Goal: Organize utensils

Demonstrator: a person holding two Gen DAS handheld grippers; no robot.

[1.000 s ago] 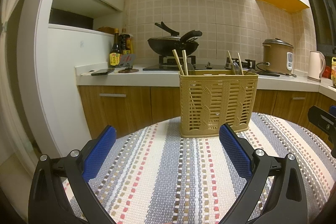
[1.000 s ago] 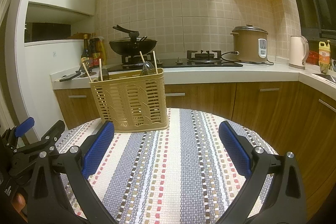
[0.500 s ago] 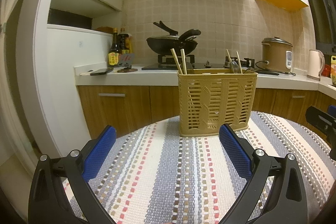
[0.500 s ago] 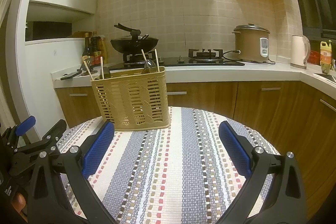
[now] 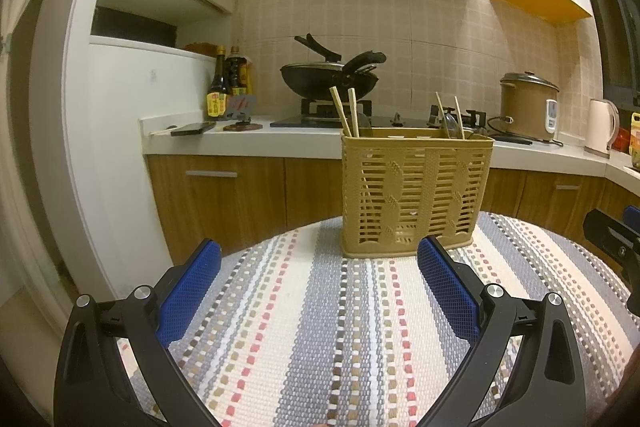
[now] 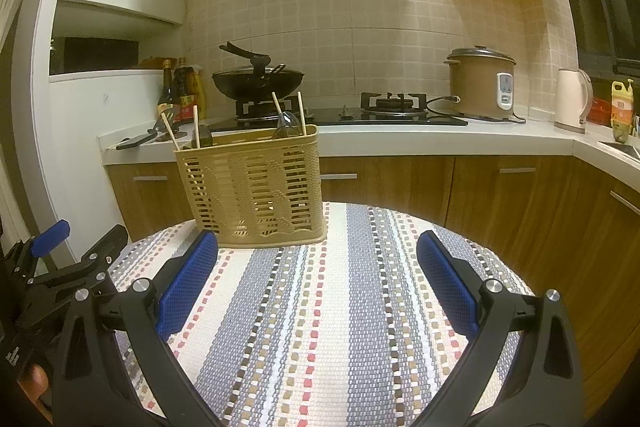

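dim warm yellowish indoor light from overhead; soft shadows; strong fisheye bending and dark vignetted corners; sharp focus

Both views slightly lower; utensil basket [image 5: 416, 193] higher in frame.

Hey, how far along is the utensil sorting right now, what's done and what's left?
Done: chopsticks and dark spoons stand in the basket. In hand: nothing; the left gripper and right gripper are open over the striped cloth. Left: no loose utensils show on the cloth.
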